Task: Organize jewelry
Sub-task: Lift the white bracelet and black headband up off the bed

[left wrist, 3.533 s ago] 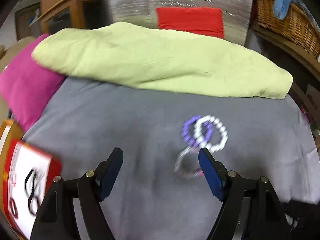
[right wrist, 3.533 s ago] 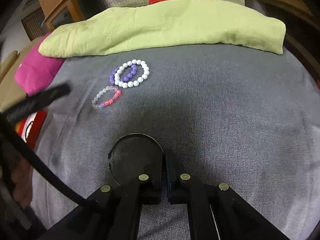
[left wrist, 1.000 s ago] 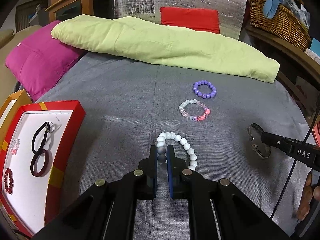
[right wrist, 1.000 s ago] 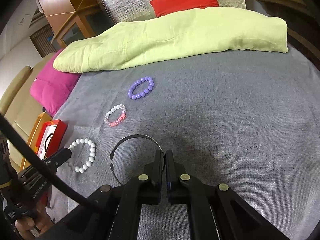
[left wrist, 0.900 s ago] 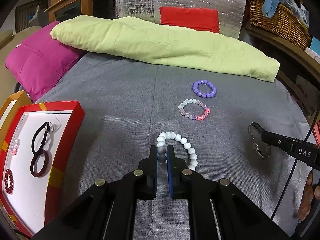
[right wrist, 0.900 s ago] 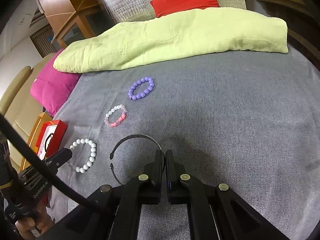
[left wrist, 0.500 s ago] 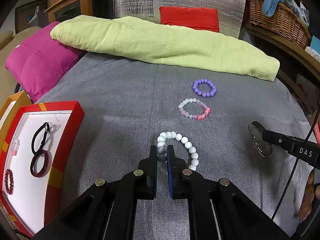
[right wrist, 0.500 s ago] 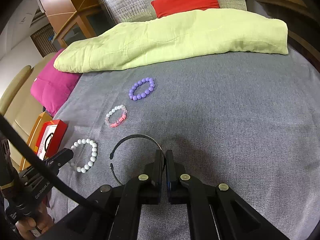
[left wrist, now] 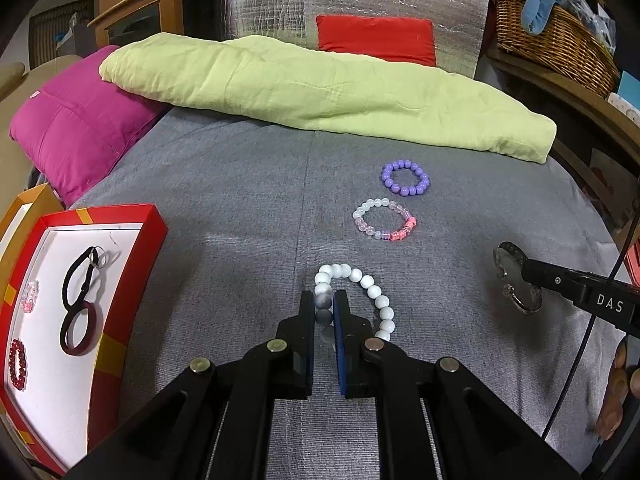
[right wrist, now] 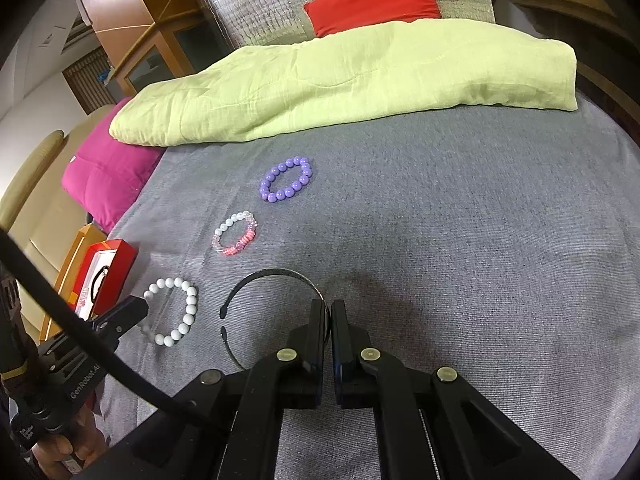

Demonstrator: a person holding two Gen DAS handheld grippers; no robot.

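My left gripper [left wrist: 323,300] is shut on the white bead bracelet [left wrist: 370,290], pinching beads on its left side just above the grey bedspread. My right gripper [right wrist: 330,308] is shut on a thin open metal bangle [right wrist: 256,280] that curves out to its left. A purple bead bracelet [left wrist: 405,178] and a pink and clear bead bracelet [left wrist: 384,225] lie farther out on the grey cover. In the right wrist view they are the purple bracelet [right wrist: 286,179] and the pink one [right wrist: 235,239]. The red-rimmed tray [left wrist: 144,232] at the left holds several pieces.
A light green folded blanket [left wrist: 320,92] lies across the back, with a magenta pillow [left wrist: 76,120] at the left and a red cushion [left wrist: 376,38] behind. A wicker basket [left wrist: 556,44] stands on a shelf at the right. A hand [right wrist: 60,452] grips the left tool.
Over the last second nothing has visibly moved. Before that, my left gripper was open over the overlapping bracelets; now it is shut on the white one, drawn apart from the others.
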